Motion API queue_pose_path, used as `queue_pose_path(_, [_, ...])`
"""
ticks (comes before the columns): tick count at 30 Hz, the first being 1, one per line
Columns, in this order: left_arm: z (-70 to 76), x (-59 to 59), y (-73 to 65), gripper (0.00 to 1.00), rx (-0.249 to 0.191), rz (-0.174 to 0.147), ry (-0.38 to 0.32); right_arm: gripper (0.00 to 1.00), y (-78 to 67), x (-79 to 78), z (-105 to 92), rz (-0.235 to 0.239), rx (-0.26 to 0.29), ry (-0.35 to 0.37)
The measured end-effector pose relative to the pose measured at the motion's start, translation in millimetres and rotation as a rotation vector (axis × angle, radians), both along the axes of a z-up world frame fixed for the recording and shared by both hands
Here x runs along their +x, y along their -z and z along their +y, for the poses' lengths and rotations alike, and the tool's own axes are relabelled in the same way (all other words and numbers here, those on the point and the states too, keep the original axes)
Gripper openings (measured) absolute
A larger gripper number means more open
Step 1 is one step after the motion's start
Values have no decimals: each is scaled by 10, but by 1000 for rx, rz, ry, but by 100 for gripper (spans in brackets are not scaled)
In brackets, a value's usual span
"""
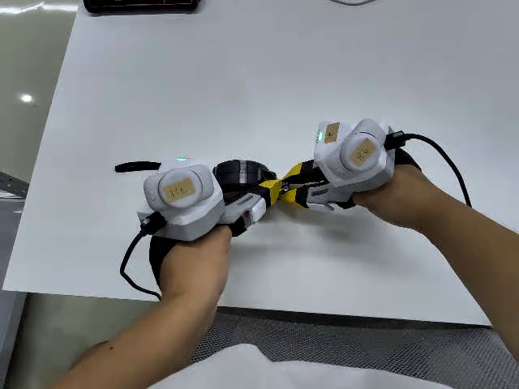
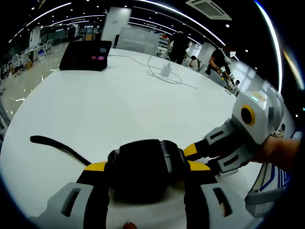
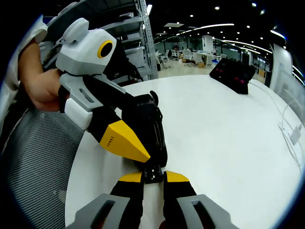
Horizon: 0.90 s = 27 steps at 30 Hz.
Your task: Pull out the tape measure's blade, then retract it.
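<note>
Nearest the lens, the person's left hand (image 1: 195, 259) is seen wrapped round the left gripper (image 1: 253, 193), low over the near edge of the white table (image 1: 243, 73). A dark flat device (image 1: 142, 4) is parked at the far edge. The tape measure (image 1: 242, 173) is set on the table between the two grippers, and its black case is clamped across the sides by the left gripper's jaws, as the left gripper view confirms. The right gripper (image 1: 293, 189) is pointed straight at it. Its jaws are drawn almost together and pinched on a small dark tab at the case mouth, judged to be the blade's end hook (image 3: 152, 173). A black wrist strap (image 1: 138, 167) is trailed loose on the table behind the case. The case is judged rigid, fairly heavy and smooth, so a firm side grip is wanted. The blade is judged thin, springy and sharp-edged, best taken by the hook. The case is the one container here, and the blade is judged nearly all wound inside.
</note>
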<state>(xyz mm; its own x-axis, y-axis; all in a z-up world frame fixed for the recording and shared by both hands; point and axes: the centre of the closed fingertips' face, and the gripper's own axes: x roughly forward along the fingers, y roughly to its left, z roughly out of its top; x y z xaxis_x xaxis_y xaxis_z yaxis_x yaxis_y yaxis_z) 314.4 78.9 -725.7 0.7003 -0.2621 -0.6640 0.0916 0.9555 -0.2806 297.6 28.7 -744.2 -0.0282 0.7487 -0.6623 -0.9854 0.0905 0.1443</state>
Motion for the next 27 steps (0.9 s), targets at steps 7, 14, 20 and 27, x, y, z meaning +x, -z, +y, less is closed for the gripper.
queue_pose_path(7, [-8, 5, 4, 61, -1, 5, 6, 15, -25, 28, -23, 3, 2, 9])
queue_pose_path(14, [-14, -15, -19, 60, -3, 3, 21, 16, -49, 22, -51, -5, 5, 11])
queue_pose_path(20, [-33, -29, -91, 63, 24, -32, 80, 23, -127, 40, -115, -17, 14, 30])
queue_pose_path(27, [-23, -30, -122, 65, 28, -41, 97, 27, -166, 54, -148, -15, 15, 53])
